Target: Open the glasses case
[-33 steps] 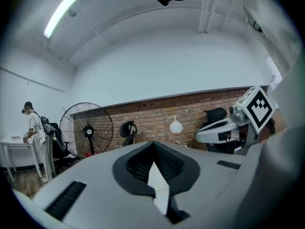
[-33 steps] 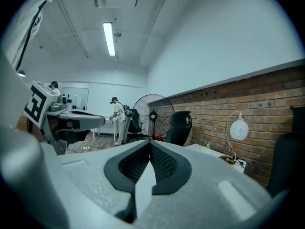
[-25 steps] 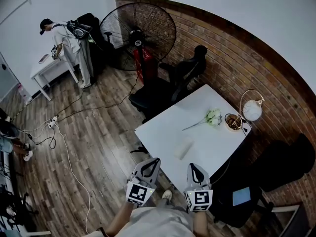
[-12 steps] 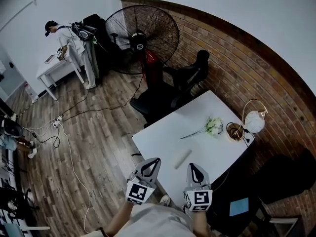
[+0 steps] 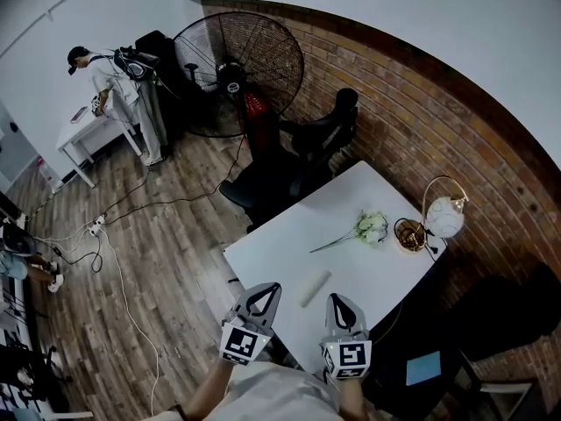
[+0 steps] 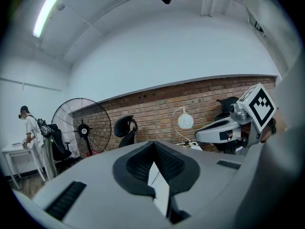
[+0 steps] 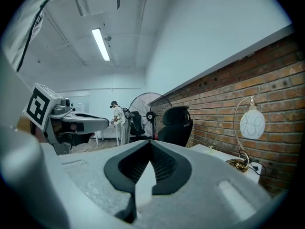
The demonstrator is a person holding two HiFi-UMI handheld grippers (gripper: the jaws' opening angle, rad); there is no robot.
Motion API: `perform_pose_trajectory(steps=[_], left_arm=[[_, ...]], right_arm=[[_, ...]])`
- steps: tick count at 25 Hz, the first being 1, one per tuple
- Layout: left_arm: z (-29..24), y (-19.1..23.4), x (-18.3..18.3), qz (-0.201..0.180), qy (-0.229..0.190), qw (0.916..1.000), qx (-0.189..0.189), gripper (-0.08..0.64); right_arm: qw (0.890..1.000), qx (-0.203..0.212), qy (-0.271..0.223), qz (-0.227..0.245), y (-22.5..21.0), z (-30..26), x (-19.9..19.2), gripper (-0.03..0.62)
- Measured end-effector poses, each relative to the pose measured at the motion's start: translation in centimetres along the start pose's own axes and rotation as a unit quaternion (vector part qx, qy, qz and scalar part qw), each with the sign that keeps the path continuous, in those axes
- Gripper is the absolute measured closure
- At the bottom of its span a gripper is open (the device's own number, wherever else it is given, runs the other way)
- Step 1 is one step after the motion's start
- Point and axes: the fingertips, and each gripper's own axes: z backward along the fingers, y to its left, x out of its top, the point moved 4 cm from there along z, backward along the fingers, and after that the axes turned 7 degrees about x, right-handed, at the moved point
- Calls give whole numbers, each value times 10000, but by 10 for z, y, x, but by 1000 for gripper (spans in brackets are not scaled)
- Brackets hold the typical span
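A pale, oblong glasses case [image 5: 316, 288] lies closed on the white table [image 5: 351, 209], near its front corner. In the head view both grippers are held side by side just short of the case, pointing at it. My left gripper [image 5: 270, 286] is to the case's left and my right gripper [image 5: 337, 297] to its right; neither touches it. The left gripper view shows the left gripper [image 6: 153, 142] with its tips together and nothing between them. In the right gripper view the right gripper [image 7: 151, 142] is shut and empty too.
A white flower [image 5: 372, 227], a gold dish [image 5: 409, 234] and a globe lamp [image 5: 445, 217] stand at the table's far right by the brick wall. A black office chair [image 5: 302, 152] and a big floor fan [image 5: 237, 73] stand beyond the table. A person [image 5: 105, 77] stands far left. Cables [image 5: 105, 235] cross the floor.
Both grippers have come forward together towards the table. The glasses case now lies closer to their tips in the head view. Their jaws look the same.
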Motion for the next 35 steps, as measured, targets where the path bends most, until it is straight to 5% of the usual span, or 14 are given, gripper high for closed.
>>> perform_pose_trajectory(steps=[18,26,35], left_arm=[[-60,7,-8,-20,-220,9913,-1297,557],[-106,5,-23,-96,-214,9692,-2451,556],[-145,16,-33,-312,-247,9445,-3260,556]], right_arm=[[9918,-1248,145,-242,-13,-8,-10,586],[9759,-2088,395,-502,-17,-30,-23,586],[9555,-2799,611,-704,-25,-51,-36,586]])
